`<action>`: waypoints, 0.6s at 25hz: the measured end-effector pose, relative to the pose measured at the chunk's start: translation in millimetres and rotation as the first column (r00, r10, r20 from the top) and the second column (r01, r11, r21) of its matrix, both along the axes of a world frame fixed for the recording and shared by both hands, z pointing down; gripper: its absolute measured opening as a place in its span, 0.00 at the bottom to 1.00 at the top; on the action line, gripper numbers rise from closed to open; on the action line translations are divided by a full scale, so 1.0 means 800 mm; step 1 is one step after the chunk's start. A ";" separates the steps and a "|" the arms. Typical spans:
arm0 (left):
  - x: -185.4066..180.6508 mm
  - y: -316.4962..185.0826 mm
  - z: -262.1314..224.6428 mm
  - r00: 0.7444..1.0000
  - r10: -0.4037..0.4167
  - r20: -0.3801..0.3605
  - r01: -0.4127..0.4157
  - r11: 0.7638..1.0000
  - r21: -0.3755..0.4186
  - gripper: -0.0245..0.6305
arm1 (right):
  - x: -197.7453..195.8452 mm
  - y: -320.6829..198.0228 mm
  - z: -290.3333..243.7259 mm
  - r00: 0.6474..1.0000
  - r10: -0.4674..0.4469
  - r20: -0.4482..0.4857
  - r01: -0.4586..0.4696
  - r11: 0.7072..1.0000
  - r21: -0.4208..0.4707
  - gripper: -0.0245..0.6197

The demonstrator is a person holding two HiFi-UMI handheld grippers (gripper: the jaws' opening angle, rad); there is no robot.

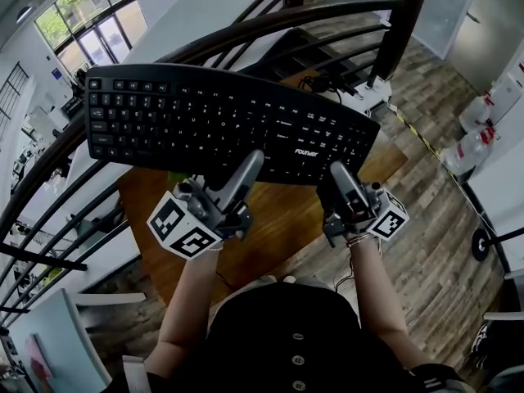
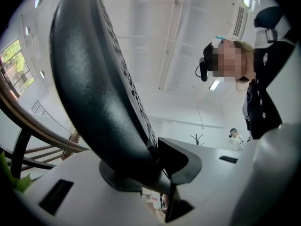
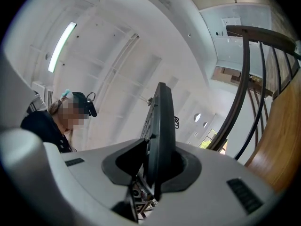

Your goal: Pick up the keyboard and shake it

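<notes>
Between the pads of the left gripper (image 1: 250, 164), pinches the near long edge of the black keyboard (image 1: 221, 121), a little right of the board's middle. Bites only a thin lip there: in the left gripper view, swells broad and heavy above the jaws and leans off toward eleven o'clock. Over at the right gripper (image 1: 341, 172), clamps the same near edge closer to the board's four o'clock corner, again by a narrow margin, with the board standing edge-on between the pads.

Held aloft with keys up, clear of the wooden table (image 1: 270, 228) at six o'clock and just short of the dark curved railing (image 1: 246, 31) at twelve o'clock.

Looks risky on three counts. With both grips on one edge, leaves the far edge free to act as a lever, so could twist the lip out of the pads on a sharp shake. With the long nine o'clock end overhanging well past the left gripper, could swing that end down and pivot the board about the grips. With the rail so near, could knock the far edge on an outward stroke and lose the board beyond it. Probably calls for short, matched strokes kept toward six o'clock.
</notes>
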State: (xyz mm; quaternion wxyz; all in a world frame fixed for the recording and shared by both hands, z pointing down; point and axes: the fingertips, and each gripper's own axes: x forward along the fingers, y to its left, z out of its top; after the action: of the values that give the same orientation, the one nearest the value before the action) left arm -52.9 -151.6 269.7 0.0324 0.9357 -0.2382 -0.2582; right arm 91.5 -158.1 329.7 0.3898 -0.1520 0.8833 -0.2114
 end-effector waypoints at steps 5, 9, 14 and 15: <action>0.000 0.001 -0.002 1.000 0.012 0.021 -0.012 1.000 0.014 0.21 | -0.003 0.002 0.000 1.000 -0.011 0.025 0.010 1.000 0.017 0.21; 0.000 0.003 -0.001 0.999 0.025 0.040 -0.026 0.999 0.028 0.21 | -0.006 0.006 -0.001 0.999 -0.022 0.049 0.021 0.999 0.036 0.20; 0.004 0.003 -0.002 0.998 0.039 0.056 -0.040 0.999 0.034 0.21 | 0.000 0.004 0.009 0.997 -0.027 0.070 0.027 1.000 0.008 0.20; 0.003 0.004 -0.002 0.998 0.040 0.055 -0.042 0.999 0.034 0.22 | 0.000 0.005 0.009 0.997 -0.027 0.070 0.026 1.000 0.007 0.20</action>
State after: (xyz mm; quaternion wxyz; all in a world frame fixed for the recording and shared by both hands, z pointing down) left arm -50.3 -148.6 268.3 0.0147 0.9475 -0.2151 -0.2360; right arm 91.3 -154.5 337.3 0.4180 -0.1317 0.8717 -0.2192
